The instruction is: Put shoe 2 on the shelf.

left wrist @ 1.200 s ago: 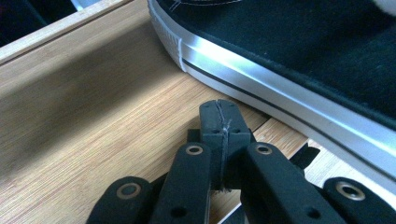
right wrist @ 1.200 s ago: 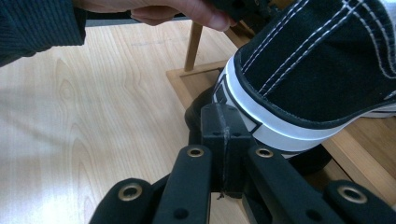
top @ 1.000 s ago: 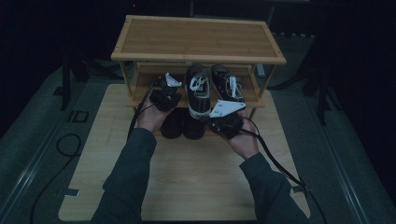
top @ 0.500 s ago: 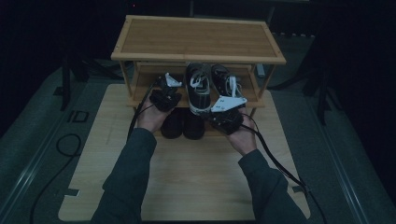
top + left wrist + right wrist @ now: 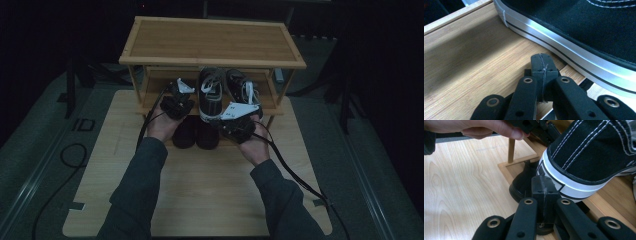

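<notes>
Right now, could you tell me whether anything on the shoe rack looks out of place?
Yes: the left sneaker of the pair on the bamboo shoe rack's middle shelf juts heel-first past the front edge, overhanging the dark shoes below, while its mate sits further in.

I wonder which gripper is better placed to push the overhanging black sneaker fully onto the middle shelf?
Probably the right gripper: its shut jaws sit just below the black sneaker, by the heel that juts over the shelf edge. The left gripper, also shut, lies alongside the sole, better for steadying than pushing.
</notes>
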`<state>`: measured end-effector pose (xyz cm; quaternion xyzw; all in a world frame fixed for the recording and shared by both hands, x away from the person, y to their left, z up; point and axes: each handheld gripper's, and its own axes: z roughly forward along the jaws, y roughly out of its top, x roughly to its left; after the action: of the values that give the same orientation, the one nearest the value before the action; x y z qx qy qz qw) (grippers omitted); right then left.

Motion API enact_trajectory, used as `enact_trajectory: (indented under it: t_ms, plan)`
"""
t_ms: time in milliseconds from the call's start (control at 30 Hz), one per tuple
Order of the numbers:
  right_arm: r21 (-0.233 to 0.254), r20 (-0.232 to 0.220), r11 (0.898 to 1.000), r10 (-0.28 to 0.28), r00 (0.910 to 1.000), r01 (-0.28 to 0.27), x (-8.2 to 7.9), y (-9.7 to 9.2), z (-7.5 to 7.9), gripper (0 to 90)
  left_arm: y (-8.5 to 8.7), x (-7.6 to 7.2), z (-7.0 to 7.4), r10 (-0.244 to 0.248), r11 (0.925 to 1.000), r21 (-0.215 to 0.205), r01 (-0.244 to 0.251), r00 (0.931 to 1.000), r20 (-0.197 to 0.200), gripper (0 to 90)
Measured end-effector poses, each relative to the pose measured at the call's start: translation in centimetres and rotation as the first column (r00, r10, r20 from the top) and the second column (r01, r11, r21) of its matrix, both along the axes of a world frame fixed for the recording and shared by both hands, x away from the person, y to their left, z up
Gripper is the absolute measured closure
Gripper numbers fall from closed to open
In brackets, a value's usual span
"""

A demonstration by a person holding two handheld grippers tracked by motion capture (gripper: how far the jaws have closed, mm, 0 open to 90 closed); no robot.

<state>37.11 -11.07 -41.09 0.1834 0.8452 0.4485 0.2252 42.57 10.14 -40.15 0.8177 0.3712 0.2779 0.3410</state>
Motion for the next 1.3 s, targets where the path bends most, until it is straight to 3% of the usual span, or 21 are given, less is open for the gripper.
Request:
enact_trajectory:
  t_ms: [33, 67, 100, 267, 300, 533, 700, 767, 1300]
  plan:
    - [0.002, 0.0, 1.0, -0.002, 1.0, 0.002, 0.0, 0.0, 0.0, 90.0, -0.1, 0.0, -0.1, 0.005, 0.9999, -0.014, -0.005, 1.0, 0.003, 90.0]
    - [0.002, -0.002, 1.0, -0.002, 1.0, 0.002, 0.0, 0.1, 0.0, 90.0, 0.0, 0.0, 0.0, 0.0, 1.0, 0.004, 0.0, 1.0, -0.001, 90.0]
    - [0.0, 0.0, 1.0, -0.004, 1.0, 0.004, 0.0, 0.1, -0.1, 90.0, -0.2, 0.0, -0.1, 0.009, 0.9997, -0.023, -0.008, 0.9999, 0.006, 90.0]
    - [-0.008, 0.011, 1.0, -0.007, 0.9999, 0.007, 0.0, 0.5, -0.1, 90.0, 0.0, 0.0, 0.0, 0.0, 1.0, 0.003, 0.0, 1.0, -0.001, 90.0]
    - [-0.009, 0.016, 1.0, -0.009, 0.9998, 0.009, 0.0, 0.6, -0.1, 90.0, -0.2, 0.0, -0.1, 0.011, 0.9994, -0.033, -0.01, 0.9999, 0.006, 90.0]
    - [0.012, 0.025, 0.999, -0.032, 0.9992, 0.032, -0.1, 0.8, -0.5, 90.0, -0.1, 0.0, -0.1, 0.005, 0.9997, -0.025, -0.005, 1.0, 0.006, 90.0]
    - [0.003, 0.027, 1.0, -0.03, 0.9992, 0.029, 0.0, 1.0, -0.2, 90.0, -0.1, 0.0, -0.1, 0.007, 0.9996, -0.029, -0.007, 1.0, 0.001, 90.0]
    - [0.001, 0.042, 0.999, -0.053, 0.9977, 0.053, 0.1, 1.0, 0.1, 90.0, -0.1, 0.0, -0.1, 0.008, 0.9994, -0.034, -0.008, 1.0, 0.004, 90.0]
    - [0.007, 0.012, 0.999, -0.052, 0.9986, 0.052, 1.0, 1.5, -0.1, 90.0, -0.1, 0.0, -0.2, 0.006, 0.9993, -0.038, -0.006, 1.0, 0.007, 90.0]
